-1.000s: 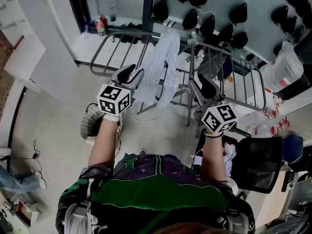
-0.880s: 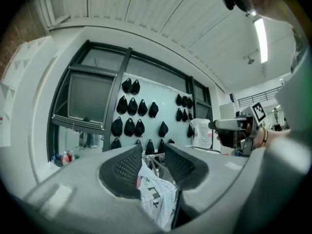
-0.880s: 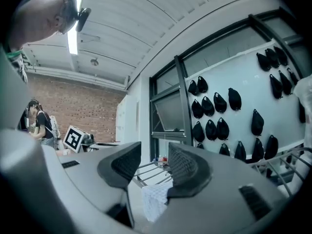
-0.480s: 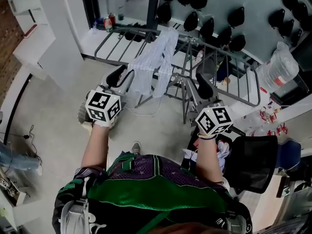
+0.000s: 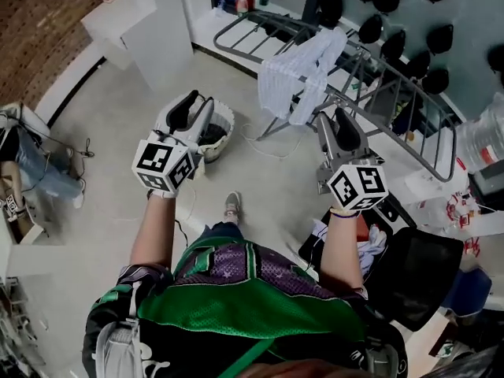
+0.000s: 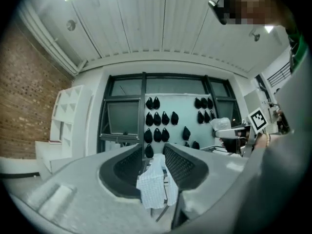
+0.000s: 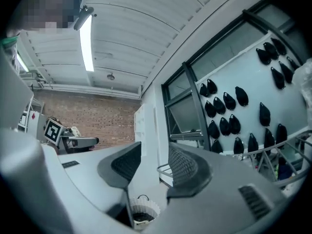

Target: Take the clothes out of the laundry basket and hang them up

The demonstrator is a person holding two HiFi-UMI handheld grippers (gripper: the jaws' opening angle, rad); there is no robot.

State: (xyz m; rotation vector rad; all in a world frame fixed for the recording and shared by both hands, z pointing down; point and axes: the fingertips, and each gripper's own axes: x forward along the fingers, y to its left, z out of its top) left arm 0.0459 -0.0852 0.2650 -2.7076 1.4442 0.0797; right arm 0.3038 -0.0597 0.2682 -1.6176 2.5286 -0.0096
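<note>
Over the pale floor, the 2 grippers are held out in front of the person, both released. The left gripper has its jaws apart with nothing between them, and the right gripper is likewise spread and empty. Just beyond the left gripper, the white laundry basket sits on the floor with dark clothes inside. 1 white checked garment hangs draped over the grey drying rack, ahead of the right gripper and clear of both tools.

Bare floor around laundry basket, drying rack bars and hung shirt crowding right side
</note>
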